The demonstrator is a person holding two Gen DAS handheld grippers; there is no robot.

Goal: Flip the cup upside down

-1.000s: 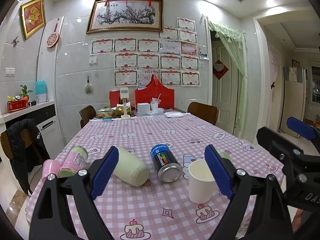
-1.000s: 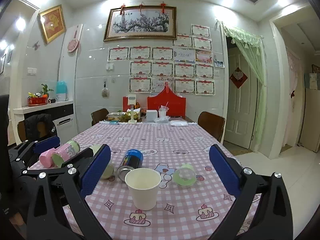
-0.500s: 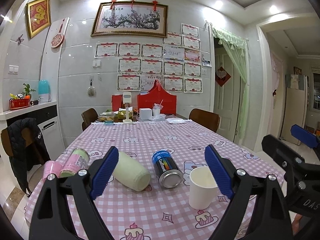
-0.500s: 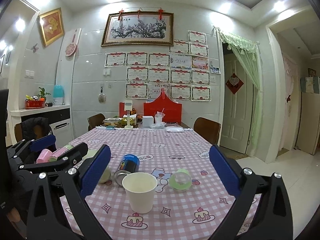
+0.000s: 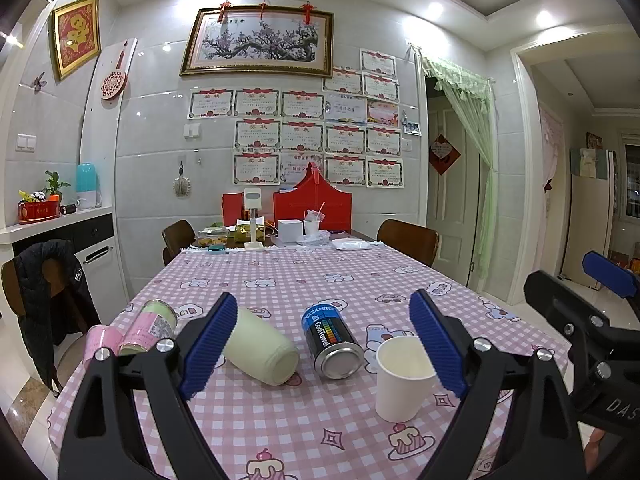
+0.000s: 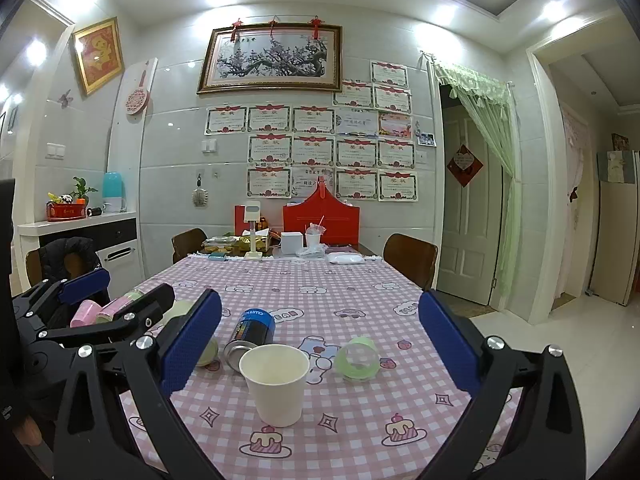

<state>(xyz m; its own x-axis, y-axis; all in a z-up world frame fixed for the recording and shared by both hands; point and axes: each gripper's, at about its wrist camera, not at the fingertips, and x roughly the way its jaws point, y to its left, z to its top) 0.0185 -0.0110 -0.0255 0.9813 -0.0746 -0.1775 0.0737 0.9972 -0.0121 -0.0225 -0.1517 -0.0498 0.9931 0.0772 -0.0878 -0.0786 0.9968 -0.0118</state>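
A white paper cup [image 6: 276, 384] stands upright, mouth up, near the front edge of the pink checked table [image 6: 320, 292]. It also shows in the left wrist view [image 5: 402, 378], partly behind my left gripper's right finger. My right gripper [image 6: 320, 344] is open and empty, held back from the cup, which sits between its blue pads. My left gripper [image 5: 324, 340] is open and empty, short of the table's front, with the cup on its right side.
A blue can [image 6: 250, 334] lies on its side behind the cup. A pale yellow cup [image 5: 260, 350] lies left of it. A green tape roll [image 6: 357, 358] lies right of the cup. Pink and green containers [image 5: 132, 332] lie at the left edge. Chairs [image 6: 412, 256] flank the table.
Both grippers have risen and tilted up a little, so the table objects sit lower in view. The cup and other objects have not moved. Both grippers stay open.
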